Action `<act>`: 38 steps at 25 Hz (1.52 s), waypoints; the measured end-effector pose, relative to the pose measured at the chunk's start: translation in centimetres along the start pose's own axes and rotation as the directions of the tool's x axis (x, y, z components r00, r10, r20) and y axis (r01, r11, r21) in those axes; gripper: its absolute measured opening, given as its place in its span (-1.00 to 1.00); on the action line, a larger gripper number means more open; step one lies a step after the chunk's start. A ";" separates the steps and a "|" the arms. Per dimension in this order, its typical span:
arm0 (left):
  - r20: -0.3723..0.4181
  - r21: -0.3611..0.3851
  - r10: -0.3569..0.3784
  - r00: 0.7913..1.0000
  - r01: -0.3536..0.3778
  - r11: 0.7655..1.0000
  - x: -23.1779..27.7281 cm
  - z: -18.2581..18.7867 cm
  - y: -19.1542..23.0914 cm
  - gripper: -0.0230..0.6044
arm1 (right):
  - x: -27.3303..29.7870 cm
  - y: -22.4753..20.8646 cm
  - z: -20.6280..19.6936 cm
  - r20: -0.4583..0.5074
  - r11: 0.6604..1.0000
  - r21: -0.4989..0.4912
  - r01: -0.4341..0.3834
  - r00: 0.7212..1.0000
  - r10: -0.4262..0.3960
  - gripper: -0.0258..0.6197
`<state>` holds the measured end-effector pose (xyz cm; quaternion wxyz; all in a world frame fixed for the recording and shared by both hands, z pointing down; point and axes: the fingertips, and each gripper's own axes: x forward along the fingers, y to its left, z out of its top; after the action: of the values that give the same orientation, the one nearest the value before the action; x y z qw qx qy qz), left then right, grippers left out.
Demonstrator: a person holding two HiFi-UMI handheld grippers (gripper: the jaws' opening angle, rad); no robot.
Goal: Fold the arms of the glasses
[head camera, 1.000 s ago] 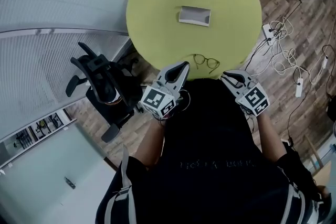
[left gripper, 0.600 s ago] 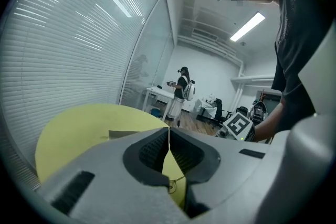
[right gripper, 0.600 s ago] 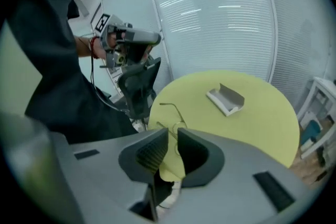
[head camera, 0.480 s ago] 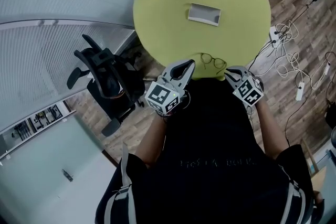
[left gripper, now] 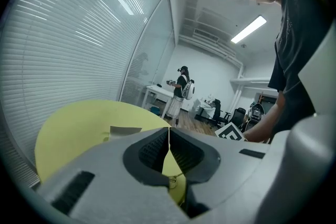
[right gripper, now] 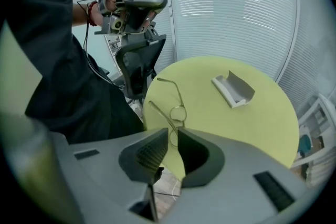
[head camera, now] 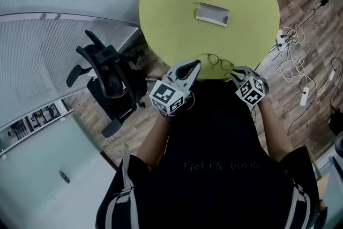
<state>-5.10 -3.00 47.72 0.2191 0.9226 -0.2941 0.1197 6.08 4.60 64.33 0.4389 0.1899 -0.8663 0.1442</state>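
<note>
Glasses [head camera: 220,63], arms unfolded, lie at the yellow desk's [head camera: 177,2] near edge, left tongs [head camera: 194,65] pressed together and right tongs [head camera: 236,72] slightly spread, both empty; risk: a clumsy nudge tips them off.

Yellow-green table [head camera: 171,2], white case [head camera: 213,13], dark-framed glasses [head camera: 220,63], black office chair [head camera: 110,83], brown wood-grain floor [head camera: 136,123]

Left tongs [head camera: 194,65] closed; right tongs [head camera: 236,73] slightly parted.

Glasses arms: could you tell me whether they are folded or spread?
Spread: the right gripper view shows the glasses with both arms extended.
</note>
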 end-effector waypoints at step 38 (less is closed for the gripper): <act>-0.114 0.037 -0.037 0.993 0.041 0.998 0.3 -3.3 -2.2 -0.86 | 6.8 -2.2 3.2 -0.008 0.991 0.129 -0.041 0.999 0.042 -0.82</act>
<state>-3.87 0.01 49.94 0.2197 0.9239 -0.2607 0.1734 1.12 -0.04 68.22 0.4272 0.1991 -0.8567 0.2096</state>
